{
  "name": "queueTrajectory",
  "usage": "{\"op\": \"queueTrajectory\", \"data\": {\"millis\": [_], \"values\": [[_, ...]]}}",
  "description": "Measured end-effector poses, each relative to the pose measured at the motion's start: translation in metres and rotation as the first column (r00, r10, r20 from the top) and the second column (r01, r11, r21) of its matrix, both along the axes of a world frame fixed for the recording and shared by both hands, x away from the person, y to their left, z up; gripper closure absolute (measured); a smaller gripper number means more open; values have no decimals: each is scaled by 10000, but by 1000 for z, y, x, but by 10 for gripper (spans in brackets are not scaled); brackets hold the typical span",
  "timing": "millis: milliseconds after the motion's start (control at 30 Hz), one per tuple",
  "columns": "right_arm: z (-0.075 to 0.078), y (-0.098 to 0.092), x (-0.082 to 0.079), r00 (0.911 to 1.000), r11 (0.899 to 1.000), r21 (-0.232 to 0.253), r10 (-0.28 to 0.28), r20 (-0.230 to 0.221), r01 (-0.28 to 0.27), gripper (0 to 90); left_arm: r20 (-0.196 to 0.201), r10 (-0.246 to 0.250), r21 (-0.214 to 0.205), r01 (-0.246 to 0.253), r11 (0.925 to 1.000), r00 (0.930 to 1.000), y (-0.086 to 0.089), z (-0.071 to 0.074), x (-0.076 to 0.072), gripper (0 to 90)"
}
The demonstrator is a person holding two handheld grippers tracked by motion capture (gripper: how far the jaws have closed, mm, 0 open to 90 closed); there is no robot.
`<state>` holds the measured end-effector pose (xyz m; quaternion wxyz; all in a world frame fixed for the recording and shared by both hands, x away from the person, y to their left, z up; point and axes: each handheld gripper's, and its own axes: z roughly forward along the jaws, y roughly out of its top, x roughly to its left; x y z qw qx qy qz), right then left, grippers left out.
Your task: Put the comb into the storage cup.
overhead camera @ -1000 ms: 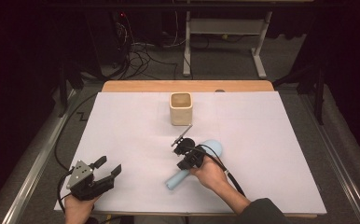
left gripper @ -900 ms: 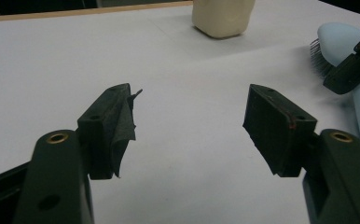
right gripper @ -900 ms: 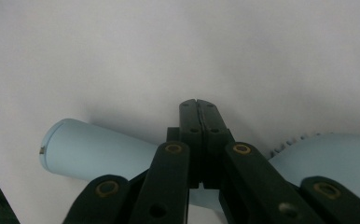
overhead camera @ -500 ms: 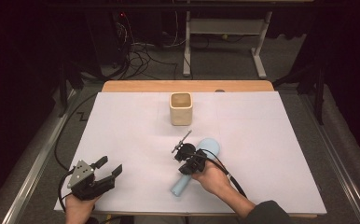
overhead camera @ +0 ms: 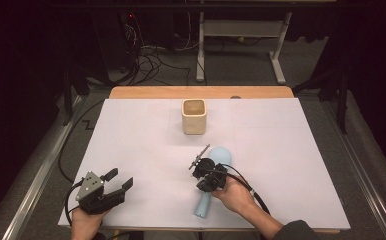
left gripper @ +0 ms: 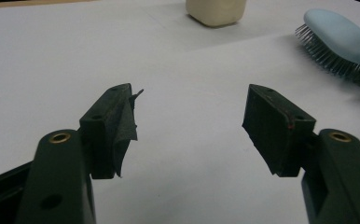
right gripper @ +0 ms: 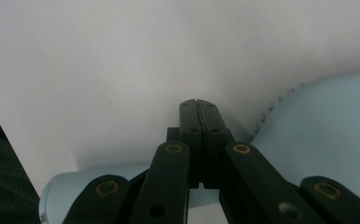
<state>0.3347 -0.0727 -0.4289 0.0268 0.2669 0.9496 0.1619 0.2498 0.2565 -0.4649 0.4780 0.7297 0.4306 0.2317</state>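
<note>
- Right tongs (overhead camera: 204, 172), at the lower middle of the high view, are pressed together with nothing between them, lying over the pale blue plastic hairbrush (overhead camera: 216, 165) on the white tabletop (overhead camera: 291, 165)
- Left tongs (overhead camera: 118, 181), lower left, stand spread and empty
- Cream square cup (overhead camera: 194, 116) sits at upper centre

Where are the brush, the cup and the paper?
brush (overhead camera: 222, 155), high view, on its blue head.
cup (overhead camera: 194, 122), high view, on its front wall.
paper (overhead camera: 286, 150), high view, on a bare part right of the brush.
</note>
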Motion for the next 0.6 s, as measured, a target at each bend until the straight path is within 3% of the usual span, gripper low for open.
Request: {"op": "queueTrajectory", "data": {"millis": [233,600], "values": [[4,-7,-4,9997,9994,249,-253,49,251,900,-53,261,-303,-262,9992,9996,5,-1,1,341],[5,-20,-13,9993,9978,550,-361,-69,364,900,61,139,-171,-138,9998,9999,2,0,1,339]]}}
